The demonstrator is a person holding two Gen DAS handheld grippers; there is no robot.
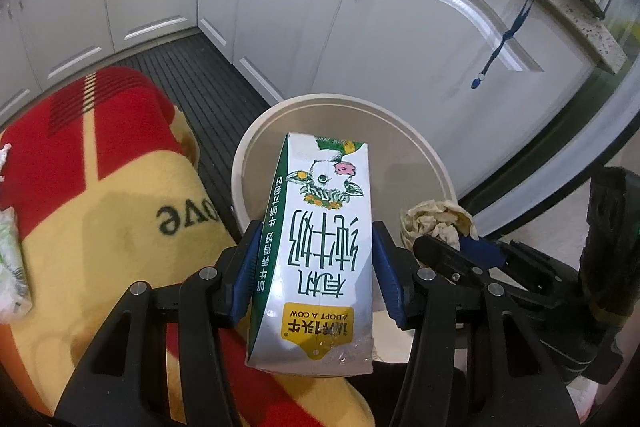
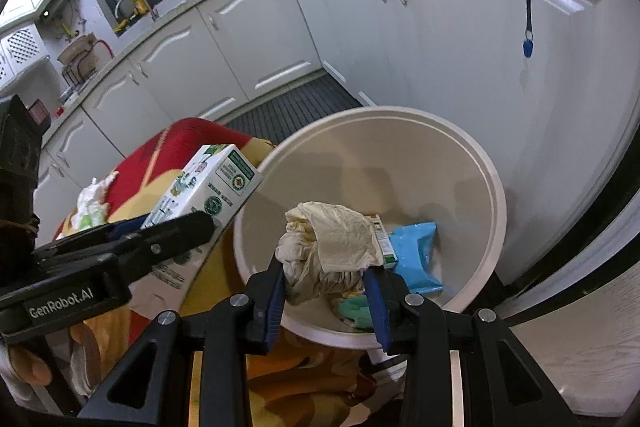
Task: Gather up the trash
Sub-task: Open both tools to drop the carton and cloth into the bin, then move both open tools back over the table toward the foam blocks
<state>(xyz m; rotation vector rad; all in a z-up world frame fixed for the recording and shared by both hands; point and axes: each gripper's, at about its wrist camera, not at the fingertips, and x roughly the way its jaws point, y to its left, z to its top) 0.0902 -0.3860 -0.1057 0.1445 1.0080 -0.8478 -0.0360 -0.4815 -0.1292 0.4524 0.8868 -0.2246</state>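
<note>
Milk carton (image 1: 320, 227) sits clamped in the left gripper (image 1: 318, 267), blue pads pressed to both its sides, cow picture upside down at centre frame. Beyond its far end is the round white bin (image 1: 444, 171), rim showing just above the carton. At lower left lies a red and yellow blanket (image 1: 100, 187), a bit of crumpled white tissue (image 1: 12, 259) at its edge.

Over to the right wrist view: the right gripper (image 2: 326, 291) is clenched on a wad of crumpled yellowish paper (image 2: 332, 247), held over the near rim of the bin (image 2: 492, 187). Down inside the bin, a blue packet (image 2: 416, 255) and a small carton beside it, right of centre. Left gripper (image 2: 120, 239) and its milk carton (image 2: 208, 183) show at the left, over the blanket (image 2: 188, 139). White cupboard doors (image 2: 260, 39) fill the background.
</note>
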